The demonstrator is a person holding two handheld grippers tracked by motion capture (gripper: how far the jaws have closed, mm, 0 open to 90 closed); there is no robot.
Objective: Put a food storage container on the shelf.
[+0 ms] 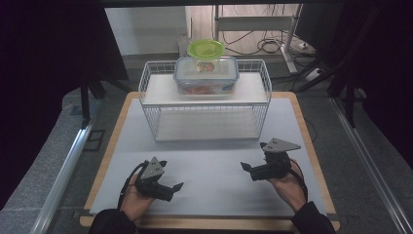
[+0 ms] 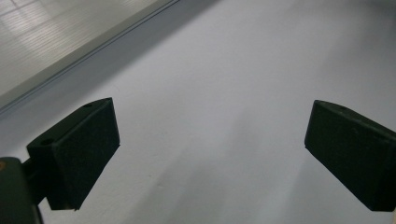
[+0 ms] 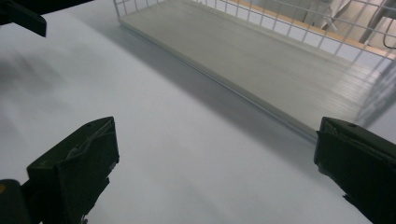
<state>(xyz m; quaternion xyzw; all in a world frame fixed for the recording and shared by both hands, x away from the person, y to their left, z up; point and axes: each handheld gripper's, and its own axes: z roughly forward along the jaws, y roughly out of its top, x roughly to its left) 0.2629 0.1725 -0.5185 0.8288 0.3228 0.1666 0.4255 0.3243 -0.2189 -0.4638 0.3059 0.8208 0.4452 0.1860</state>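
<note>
A white wire rack (image 1: 204, 100) stands at the back middle of the table, with an upper shelf and a lower shelf (image 3: 261, 60). On the upper shelf sits a clear lidded food box (image 1: 206, 74), and a green-lidded tub (image 1: 206, 48) rests on top of it. My left gripper (image 1: 170, 187) is held low at the front left, jaws wide apart over the bare white mat (image 2: 224, 93). Over at the front right, my right gripper (image 1: 249, 170) is open too and points toward the rack's lower shelf. Nothing lies between either pair of jaws.
The white mat (image 1: 214, 161) covers a wooden tabletop whose edge (image 1: 311, 146) shows at the sides. Cables and a desk frame (image 1: 263, 29) lie on the floor behind the table. Metal rails (image 1: 63, 170) run along both sides. The other gripper's jaw tip (image 3: 23, 18) shows at the right gripper view's top left.
</note>
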